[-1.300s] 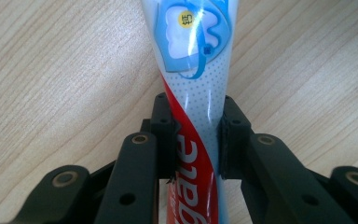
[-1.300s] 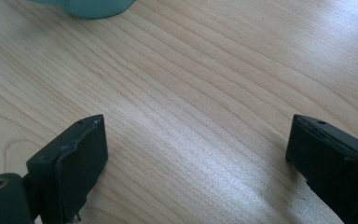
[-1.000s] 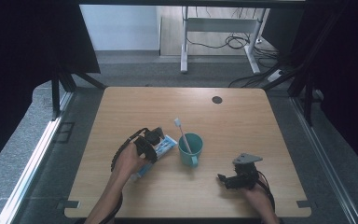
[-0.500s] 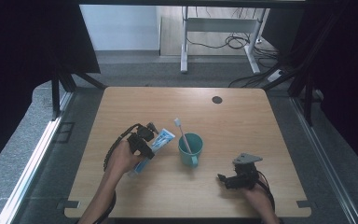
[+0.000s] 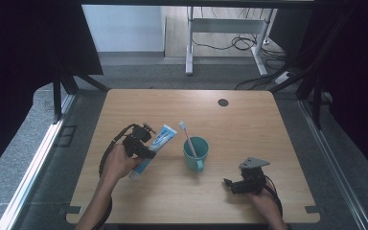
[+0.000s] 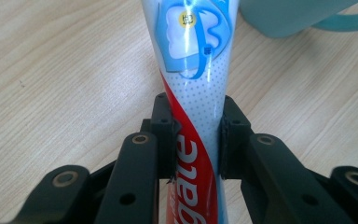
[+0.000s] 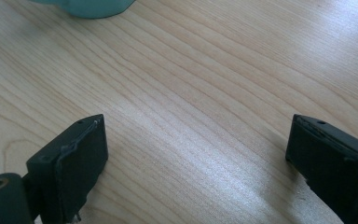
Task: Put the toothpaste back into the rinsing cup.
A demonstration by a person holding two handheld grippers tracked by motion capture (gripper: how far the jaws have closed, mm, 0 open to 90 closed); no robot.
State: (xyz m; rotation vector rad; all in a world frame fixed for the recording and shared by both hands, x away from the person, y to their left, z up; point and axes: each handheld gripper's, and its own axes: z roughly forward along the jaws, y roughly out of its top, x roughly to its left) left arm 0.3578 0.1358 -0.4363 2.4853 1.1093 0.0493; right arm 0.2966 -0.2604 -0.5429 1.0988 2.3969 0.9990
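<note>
Left claw (image 5: 143, 146) pinching toothpaste tube (image 5: 155, 146), both pads pressed on the tube's narrow mid-section. In the left gripper view the black jaws (image 6: 196, 135) squeeze the tube (image 6: 193, 70) from either side; red band with white lettering runs down between the pads, blue and white print sits ahead of the tips. Tube pokes out forward of the claw toward the cup, and its other end trails back past the claw toward the person's left hand (image 5: 120, 163). Cannot tell from the frames whether the lower end touches the table. Cable loops off the left side of the claw.

Just right of the left claw: teal cup (image 5: 195, 151), upright on wooden table (image 5: 249, 124), handle facing the person. The tube's forward end is near the cup rim, not touching. In the left gripper view the cup (image 6: 284, 18) sits ahead and right of the jaw tips. Toothbrush (image 5: 188, 139) stands in the cup, leaning left toward the tube, bristle head above the rim.

Further right: right claw (image 5: 230, 184) spread wide, nothing between the pads, low at the table near the front edge, jaws pointing left toward the cup. Grey three-cornered plate on top. Right gripper view: bare wood between the two pads (image 7: 196, 158), cup base (image 7: 88, 7) ahead of the left pad, well apart from it.

Far beyond both claws: dark round grommet (image 5: 223, 102) in the tabletop.
</note>
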